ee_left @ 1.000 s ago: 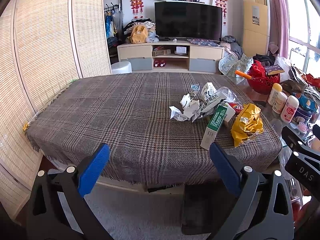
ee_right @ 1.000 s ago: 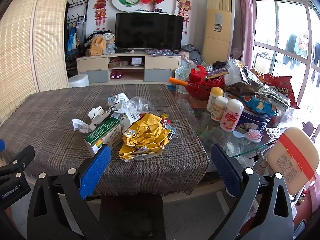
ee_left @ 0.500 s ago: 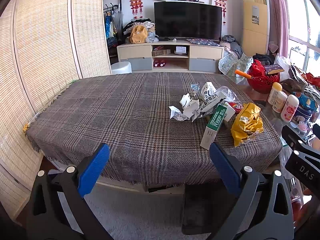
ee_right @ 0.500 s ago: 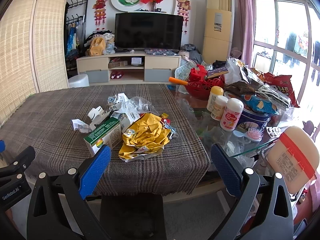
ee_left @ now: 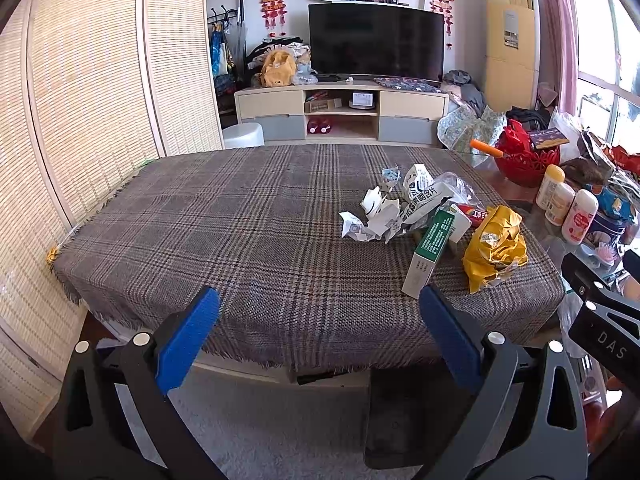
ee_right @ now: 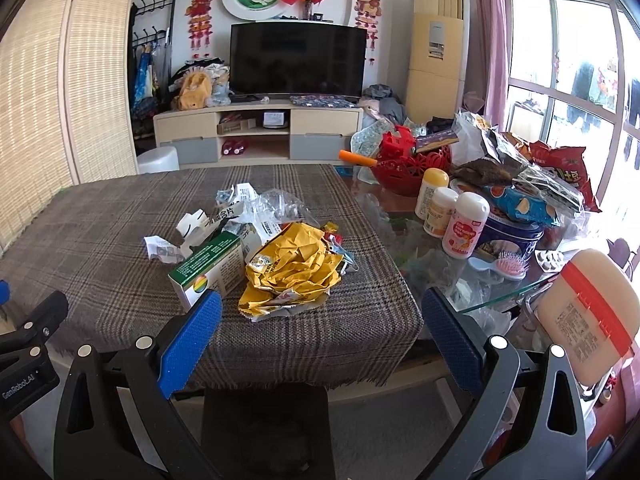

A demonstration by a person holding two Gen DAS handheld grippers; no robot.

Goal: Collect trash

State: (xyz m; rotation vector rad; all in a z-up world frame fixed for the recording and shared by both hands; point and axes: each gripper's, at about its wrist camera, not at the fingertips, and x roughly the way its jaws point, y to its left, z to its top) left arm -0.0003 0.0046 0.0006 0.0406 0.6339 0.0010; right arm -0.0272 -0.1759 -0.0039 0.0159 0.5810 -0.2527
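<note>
A heap of trash lies on the plaid tablecloth point(ee_left: 240, 232): a crumpled yellow wrapper point(ee_left: 496, 246) point(ee_right: 292, 268), a green and white box point(ee_left: 432, 248) point(ee_right: 212, 264), crumpled white paper point(ee_left: 372, 220) point(ee_right: 192, 232) and clear plastic point(ee_right: 276, 204). My left gripper point(ee_left: 320, 312) is open and empty before the table's near edge, left of the heap. My right gripper point(ee_right: 320, 316) is open and empty, just short of the yellow wrapper. A dark bin point(ee_right: 264, 432) point(ee_left: 404, 412) stands on the floor under the table edge.
A glass table point(ee_right: 496, 300) at the right holds several bottles point(ee_right: 464, 228), a red basket point(ee_right: 408, 164), snack bags and a hairbrush. A chair back point(ee_right: 588, 320) stands at the right. A woven screen point(ee_left: 80, 100) borders the left. A TV stand point(ee_left: 340, 112) is behind.
</note>
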